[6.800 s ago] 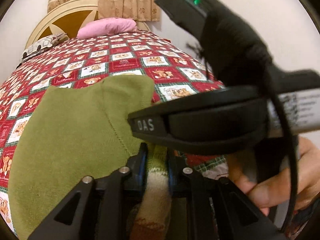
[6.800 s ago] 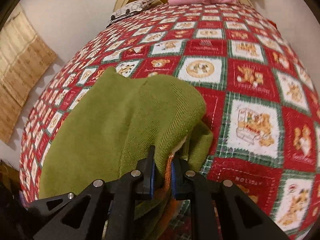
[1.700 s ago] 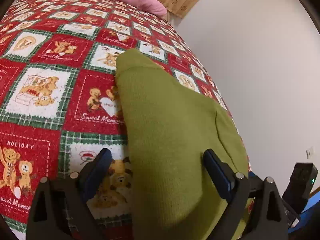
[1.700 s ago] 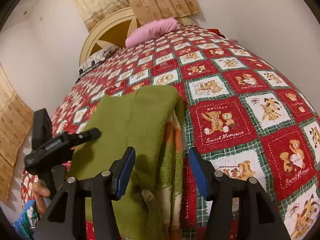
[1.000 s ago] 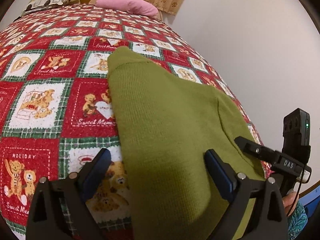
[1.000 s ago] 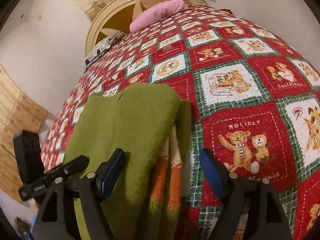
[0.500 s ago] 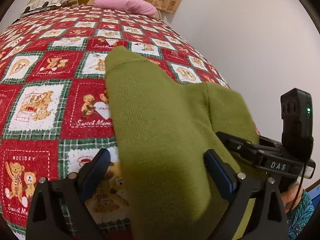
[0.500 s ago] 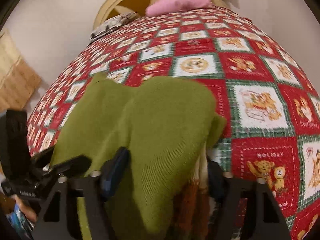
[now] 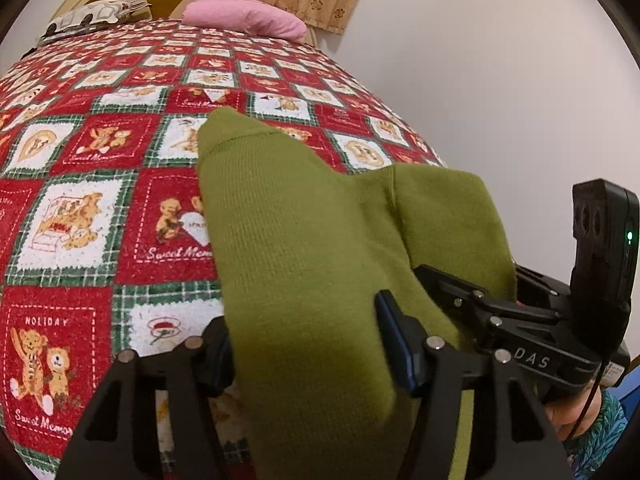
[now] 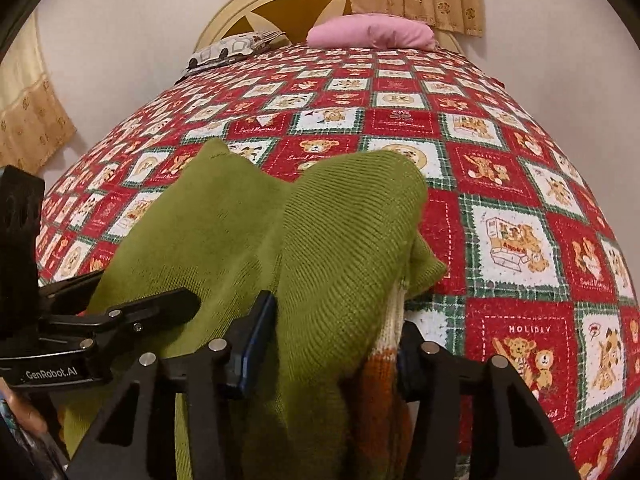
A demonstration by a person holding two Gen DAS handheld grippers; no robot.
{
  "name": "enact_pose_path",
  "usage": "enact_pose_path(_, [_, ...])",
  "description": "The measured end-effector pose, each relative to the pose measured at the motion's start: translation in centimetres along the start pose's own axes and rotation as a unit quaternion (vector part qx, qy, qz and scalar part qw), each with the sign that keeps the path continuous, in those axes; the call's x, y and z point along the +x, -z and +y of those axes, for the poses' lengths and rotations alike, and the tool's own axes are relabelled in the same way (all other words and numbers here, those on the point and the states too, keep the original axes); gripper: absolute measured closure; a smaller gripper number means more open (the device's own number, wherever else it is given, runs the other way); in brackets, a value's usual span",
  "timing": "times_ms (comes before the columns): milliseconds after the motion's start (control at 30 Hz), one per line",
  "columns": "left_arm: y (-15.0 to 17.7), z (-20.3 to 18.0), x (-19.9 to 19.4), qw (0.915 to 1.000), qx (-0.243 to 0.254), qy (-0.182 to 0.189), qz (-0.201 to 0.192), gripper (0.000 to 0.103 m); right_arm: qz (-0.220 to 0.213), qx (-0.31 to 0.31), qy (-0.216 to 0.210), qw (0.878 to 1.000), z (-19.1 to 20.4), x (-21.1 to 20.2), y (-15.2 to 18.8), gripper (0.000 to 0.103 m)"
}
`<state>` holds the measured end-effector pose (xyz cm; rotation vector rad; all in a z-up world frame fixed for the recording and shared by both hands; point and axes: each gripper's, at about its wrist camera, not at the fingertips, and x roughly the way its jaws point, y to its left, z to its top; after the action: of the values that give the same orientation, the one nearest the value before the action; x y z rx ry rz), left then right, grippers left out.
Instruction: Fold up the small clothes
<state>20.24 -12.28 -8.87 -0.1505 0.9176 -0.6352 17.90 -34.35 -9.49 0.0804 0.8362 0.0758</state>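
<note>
Two grippers closing on a green sweater

The green sweater (image 9: 304, 248) lay on the bed (image 9: 80, 208). The left gripper (image 9: 306, 344) and right gripper (image 10: 332, 336) both had it between their jaws, which were closing.

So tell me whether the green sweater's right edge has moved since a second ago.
Yes. The green sweater has bunched up toward the pink pillow, now covering the striped part between the closing right claw.
</note>
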Motion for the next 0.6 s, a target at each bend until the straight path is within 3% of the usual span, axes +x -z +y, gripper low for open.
enact_pose_path(267, [0.0, 0.1, -0.7, 0.9999, 0.000, 0.000, -0.014, 0.053, -0.003, -0.054, 0.071, 0.996, 2.9, -0.6, -0.2, 0.064])
enact_pose_path(433, [-0.2, 0.5, -1.2, 0.9998, -0.011, 0.009, -0.016, 0.059, -0.015, -0.048, 0.088, 0.995, 3.9, -1.9, -0.3, 0.069])
enact_pose_path(600, [-0.1, -0.3, -2.5, 0.9995, 0.009, -0.009, -0.029, 0.063, -0.047, -0.021, 0.084, 0.995, 5.0, -4.3, -0.4, 0.071])
